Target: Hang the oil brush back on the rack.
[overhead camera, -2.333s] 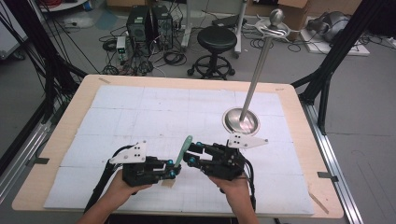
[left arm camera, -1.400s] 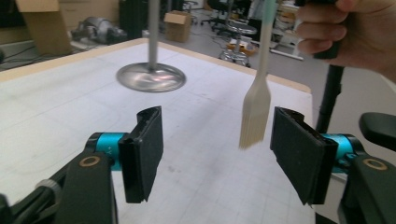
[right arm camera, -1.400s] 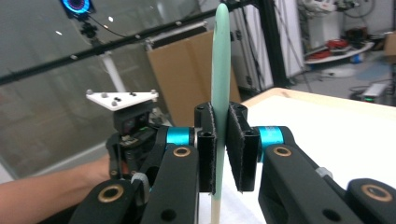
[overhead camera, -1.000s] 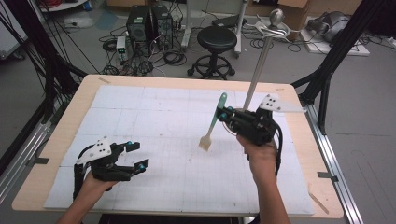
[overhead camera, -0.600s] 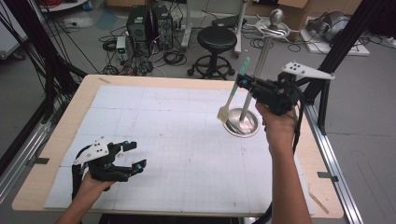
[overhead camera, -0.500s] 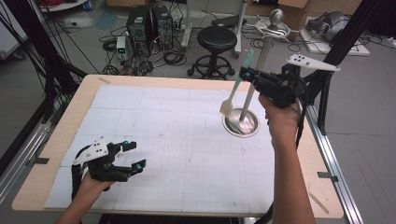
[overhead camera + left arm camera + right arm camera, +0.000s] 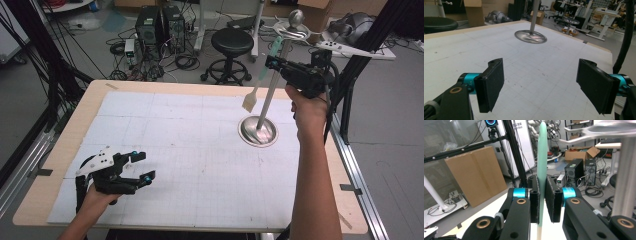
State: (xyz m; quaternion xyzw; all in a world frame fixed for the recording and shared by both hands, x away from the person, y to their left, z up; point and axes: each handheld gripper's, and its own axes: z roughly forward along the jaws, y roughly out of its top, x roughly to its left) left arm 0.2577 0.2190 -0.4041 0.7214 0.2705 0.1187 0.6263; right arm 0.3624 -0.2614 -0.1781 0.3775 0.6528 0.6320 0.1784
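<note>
The right gripper (image 7: pixel 280 64) is up high over the table's far right corner, jaws clamped flat on the mint-green handle of a brush (image 7: pixel 260 80), pinching it partway along, so the pale bristle end dangles down and toward the near side while the handle tip sticks up past the jaws. In the right gripper view the brush (image 7: pixel 541 170) runs straight up between the black pads, a firm flat pinch, I'd say chosen so it can't swivel. It hangs just beside the metal stand (image 7: pixel 270 85), a tall pole rising from a round steel base (image 7: pixel 258 131) that sits near the table's right edge, toward the far side. There's a hook-like fitting with a ball at the pole's top (image 7: pixel 292 27), and my guess is the brush is held this high and upright to go onto that top, though I can't tell from here. The bristles clear the table (image 7: pixel 150 125) entirely. Meanwhile the left gripper (image 7: pixel 135 167) rests low by the near left corner, jaws spread wide with nothing between them, the left gripper view looking across bare white mat to the base (image 7: pixel 530 36): parked well apart, out of the working arm's way.
</note>
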